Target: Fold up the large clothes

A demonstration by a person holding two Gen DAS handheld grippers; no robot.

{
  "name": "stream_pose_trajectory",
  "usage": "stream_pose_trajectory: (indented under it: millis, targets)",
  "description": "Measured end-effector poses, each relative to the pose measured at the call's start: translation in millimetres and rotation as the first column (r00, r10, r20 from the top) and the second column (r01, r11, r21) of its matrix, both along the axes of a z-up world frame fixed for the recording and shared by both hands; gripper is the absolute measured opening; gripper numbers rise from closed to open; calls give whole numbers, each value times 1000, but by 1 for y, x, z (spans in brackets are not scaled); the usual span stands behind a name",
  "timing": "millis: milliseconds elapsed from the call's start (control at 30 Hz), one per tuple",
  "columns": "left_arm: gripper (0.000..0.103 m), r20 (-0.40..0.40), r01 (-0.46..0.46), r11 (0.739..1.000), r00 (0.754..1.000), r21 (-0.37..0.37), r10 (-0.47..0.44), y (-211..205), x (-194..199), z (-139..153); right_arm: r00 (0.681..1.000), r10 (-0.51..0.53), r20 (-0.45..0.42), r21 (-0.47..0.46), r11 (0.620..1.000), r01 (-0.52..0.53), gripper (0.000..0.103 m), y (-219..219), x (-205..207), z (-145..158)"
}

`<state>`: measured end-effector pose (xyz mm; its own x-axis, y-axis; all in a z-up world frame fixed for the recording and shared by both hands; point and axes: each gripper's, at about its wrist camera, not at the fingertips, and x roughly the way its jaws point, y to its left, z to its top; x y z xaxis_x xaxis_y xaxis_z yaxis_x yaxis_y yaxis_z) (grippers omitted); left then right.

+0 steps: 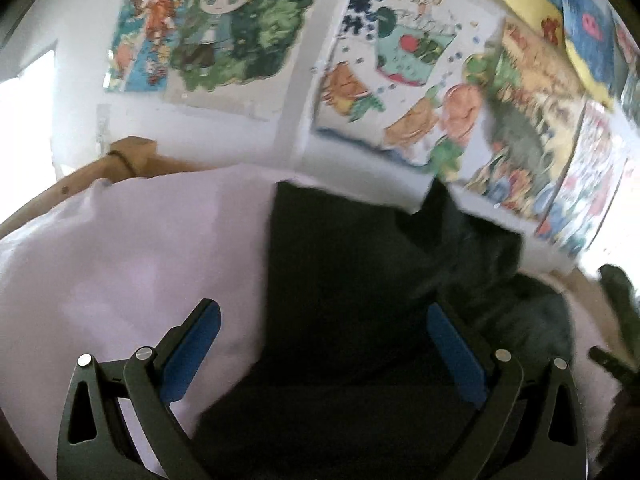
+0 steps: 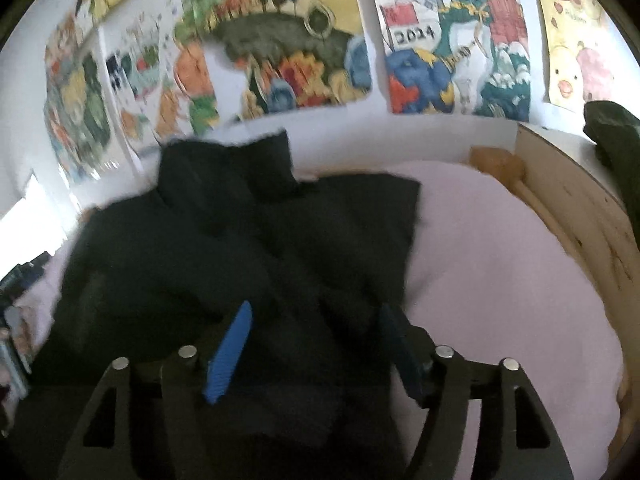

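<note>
Garment (image 2: 240, 248), black and bunched, lies on the pink bed cover (image 2: 500, 260), ahead of and below both claws. Right claw (image 2: 316, 320): jaws apart, nothing pinched, cloth directly beneath. Left claw (image 1: 324, 320): jaws wide, empty, garment (image 1: 360, 280) under its right half, bare cover (image 1: 120, 260) to its left. Long axis appears to run away toward the postered wall (image 2: 340, 136). Judgement: right claw sits more squarely over the cloth; near edge is the likelier next pick-up.

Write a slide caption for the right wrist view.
Open right gripper above the dark garment on the pink bed sheet.
</note>
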<state>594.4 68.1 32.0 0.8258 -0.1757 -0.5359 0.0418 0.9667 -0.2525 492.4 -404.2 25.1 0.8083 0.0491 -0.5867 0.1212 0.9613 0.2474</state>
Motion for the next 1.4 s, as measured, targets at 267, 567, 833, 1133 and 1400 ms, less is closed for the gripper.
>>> stream_pose_trajectory:
  millis: [267,567,833,1133,1400]
  targets:
    - [102,32,119,991,992,56,-121,-69,71,50,999,40,-20,64,997,-38,81,19,83,43]
    - [102,-32,153,984,988,88,-151,-108,163,49,996,-90,-13,164,982,91,72,12,199,32]
    - [100,-86,129,990,987,-56,-133,-119,205,25,988,-146,-51,142,978,152,45,3,237,13]
    - [13,-145,142,979,976,-143,-163,-128,218,7,996,-76,-49,151,985,82,12,0,216,11]
    - [6,3,223,965,974,-137,-224,-95,140,35,997,29,72,55,998,-33,10,19,139,45]
